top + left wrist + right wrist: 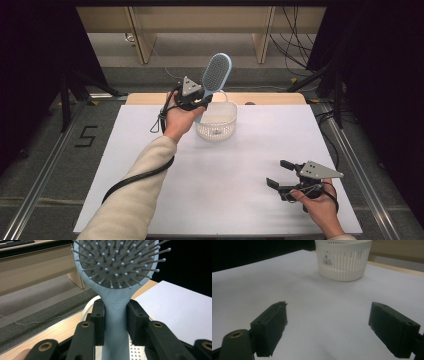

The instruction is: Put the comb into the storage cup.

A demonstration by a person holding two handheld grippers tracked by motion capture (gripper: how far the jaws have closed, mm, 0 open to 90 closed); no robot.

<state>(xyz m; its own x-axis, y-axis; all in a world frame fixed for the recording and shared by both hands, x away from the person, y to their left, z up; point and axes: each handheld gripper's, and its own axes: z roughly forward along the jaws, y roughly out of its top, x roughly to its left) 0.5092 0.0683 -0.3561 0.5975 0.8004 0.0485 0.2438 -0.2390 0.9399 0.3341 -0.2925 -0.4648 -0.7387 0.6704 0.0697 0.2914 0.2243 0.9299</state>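
Note:
A light blue hairbrush (pixel 216 72) with a grey bristle pad stands upright, handle down, over the left rim of a white slatted basket (pixel 218 121). My left gripper (pixel 199 101) is shut on its handle; in the left gripper view the two jaws press the handle (pixel 115 315) from both sides, the bristled head (pixel 117 262) above them. My right gripper (pixel 279 173) rests near the table's front right, open, nothing between its pads (pixel 274 320). The basket (pixel 343 258) stands well ahead of it.
A white sheet (pixel 225 170) covers the table; a strip of wooden tabletop (pixel 270 98) shows behind it. Black cables trail from both grippers. Beyond the table are wooden furniture legs (pixel 142 40) and dark curtains at both sides.

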